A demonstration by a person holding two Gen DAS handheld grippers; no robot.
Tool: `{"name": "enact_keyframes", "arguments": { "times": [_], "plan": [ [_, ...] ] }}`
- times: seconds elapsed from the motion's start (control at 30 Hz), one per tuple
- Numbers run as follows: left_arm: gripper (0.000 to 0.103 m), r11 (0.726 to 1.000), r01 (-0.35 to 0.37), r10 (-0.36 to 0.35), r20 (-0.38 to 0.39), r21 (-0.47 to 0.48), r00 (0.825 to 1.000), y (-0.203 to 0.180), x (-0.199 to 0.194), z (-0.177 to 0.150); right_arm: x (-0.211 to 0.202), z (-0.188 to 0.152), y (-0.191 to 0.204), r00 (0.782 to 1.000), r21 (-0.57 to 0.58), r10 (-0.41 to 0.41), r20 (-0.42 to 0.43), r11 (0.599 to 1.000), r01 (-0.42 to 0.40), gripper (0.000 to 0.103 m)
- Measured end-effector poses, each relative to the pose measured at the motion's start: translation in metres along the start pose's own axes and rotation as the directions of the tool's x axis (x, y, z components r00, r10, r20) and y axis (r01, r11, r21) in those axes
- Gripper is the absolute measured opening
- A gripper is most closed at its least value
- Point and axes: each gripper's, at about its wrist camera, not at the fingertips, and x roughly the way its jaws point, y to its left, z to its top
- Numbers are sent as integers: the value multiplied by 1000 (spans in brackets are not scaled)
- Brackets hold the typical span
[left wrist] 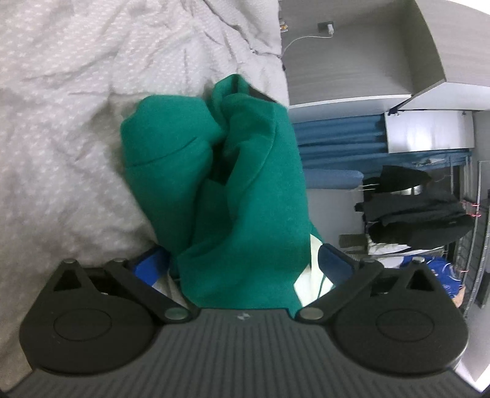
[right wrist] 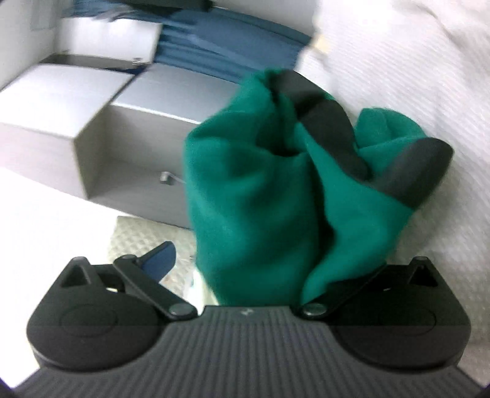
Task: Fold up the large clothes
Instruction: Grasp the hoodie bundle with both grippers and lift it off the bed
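White bedding (left wrist: 76, 122) with a small dotted pattern and many creases covers the bed, and both cameras are rolled to the side, so the room appears turned. Beyond the edge of the bed, the left wrist view shows a grey cabinet (left wrist: 352, 67), blue curtains (left wrist: 337, 137) and dark clothes (left wrist: 419, 211) hanging on a rack. A charger with a white cable (left wrist: 329, 29) is plugged into the wall.

A green garment (left wrist: 242, 189) lies bunched in thick folds at the edge of the bedding, directly in front of both cameras. It has dark grey parts (right wrist: 330, 134), which are seen best in the right wrist view.

The left gripper (left wrist: 242, 269) has its jaws spread wide. The green cloth passes between the blue fingers (left wrist: 335, 263), but they do not press on it.

The right gripper (right wrist: 275, 260) also looks spread, with one blue finger (right wrist: 160, 258) standing apart from the cloth. The other finger is hidden under the green folds, so I cannot tell if this gripper has hold of the garment. This view is blurred.
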Motion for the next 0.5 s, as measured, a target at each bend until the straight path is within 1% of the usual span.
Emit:
{"name": "enact_keyframes", "arguments": {
  "times": [0.1,0.13,0.23,0.37,0.43,0.5],
  "plan": [
    [103,997,72,-72,18,1,997,-1,4,8,3,-2,0,1000,-36,-15,-4,999,14,103],
    [103,997,72,-72,13,17,997,-3,7,10,5,-2,-3,1000,-33,-25,-5,999,25,103],
    [103,997,44,-45,5,63,999,-9,15,11,7,1,-13,996,-30,-83,-15,996,83,103],
    [103,999,-10,10,9,48,1000,-8,28,13,10,6,-19,994,-24,-108,12,994,108,103],
    [103,999,-31,30,9,43,1000,-9,32,16,4,1,-17,993,-29,-120,19,992,121,103],
    [103,999,-40,39,14,15,999,-9,36,18,7,2,-16,992,-22,-125,27,992,125,103]
  ]
}}
